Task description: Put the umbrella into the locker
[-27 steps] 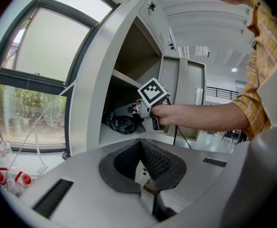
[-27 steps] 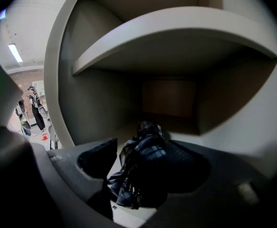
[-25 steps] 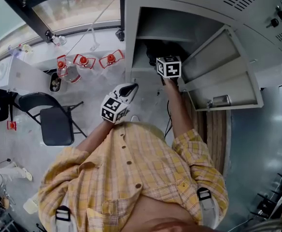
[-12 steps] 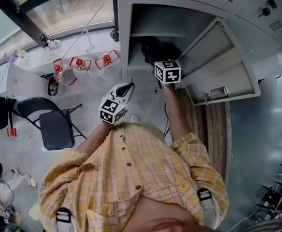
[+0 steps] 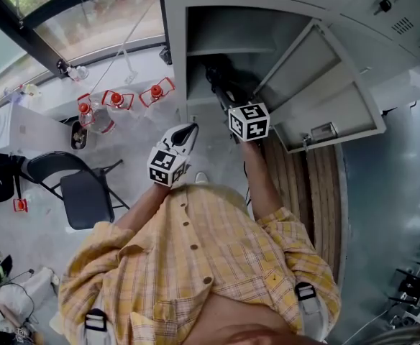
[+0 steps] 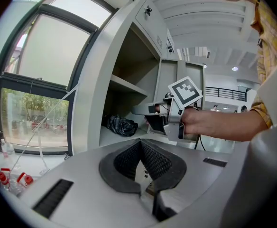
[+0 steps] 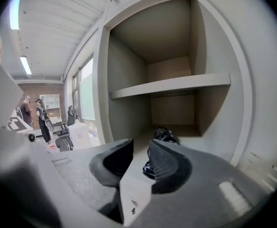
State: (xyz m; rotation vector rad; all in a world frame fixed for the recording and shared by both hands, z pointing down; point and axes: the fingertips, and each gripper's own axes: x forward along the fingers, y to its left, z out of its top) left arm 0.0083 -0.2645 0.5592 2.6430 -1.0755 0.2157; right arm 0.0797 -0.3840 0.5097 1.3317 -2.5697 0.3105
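Fingers (image 7: 169,167) back, closing; umbrella (image 7: 164,134) seemingly beyond.

We see a black umbrella (image 7: 163,135), a pale grey locker (image 7: 129,80), black-and-white squares on the marker cubes (image 5: 249,121), a yellow checked shirt (image 5: 195,264), and red-capped bottles (image 5: 116,98).

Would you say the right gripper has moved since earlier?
Yes: the right gripper backed out of the locker, away from the umbrella; its empty jaws have just been closing.
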